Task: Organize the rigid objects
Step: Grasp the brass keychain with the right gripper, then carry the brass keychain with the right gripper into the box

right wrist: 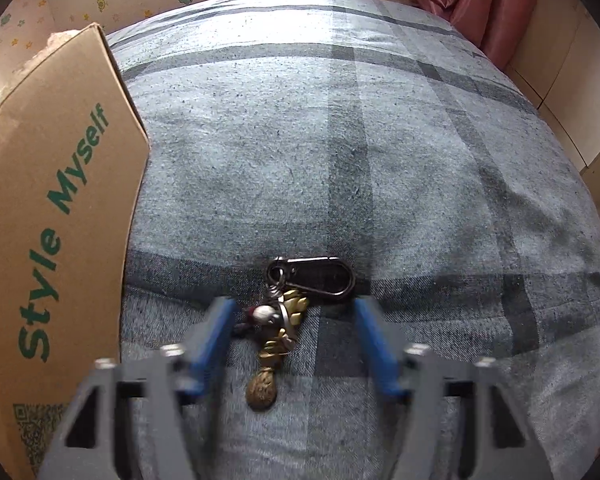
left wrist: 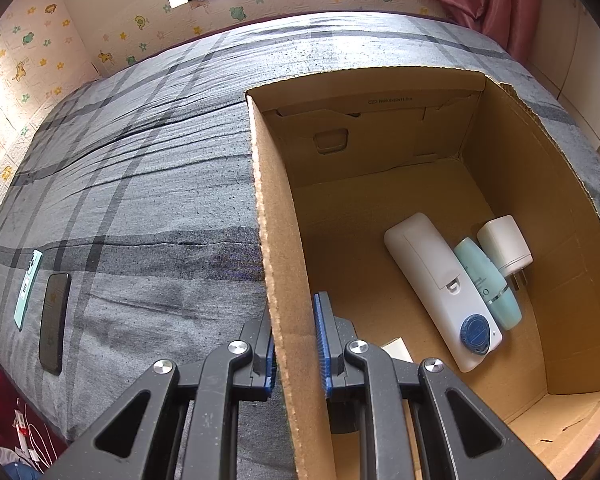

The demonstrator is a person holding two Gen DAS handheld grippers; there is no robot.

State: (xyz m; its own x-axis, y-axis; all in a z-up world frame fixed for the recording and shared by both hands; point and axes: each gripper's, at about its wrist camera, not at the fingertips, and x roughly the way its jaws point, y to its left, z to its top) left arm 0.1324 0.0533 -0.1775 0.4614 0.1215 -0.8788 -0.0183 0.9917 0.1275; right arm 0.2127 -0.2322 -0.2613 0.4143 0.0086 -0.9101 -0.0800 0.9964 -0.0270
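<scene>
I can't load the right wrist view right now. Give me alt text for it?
The right gripper points down at a bed, its blue pads either side of a keychain but not touching it. The keychain, a black carabiner with a gold figure charm, lies on the grey plaid bedsheet. A cardboard box printed "Style Myself" stands at the left.

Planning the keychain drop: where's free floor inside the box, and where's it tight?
Free: the cardboard box floor between its far wall and the white remote, and the strip between the left wall and that remote. Crowded: the right side, where remote, teal tube and white plug adapter lie packed together. The left hand-held gripper clamps the left wall.
</scene>
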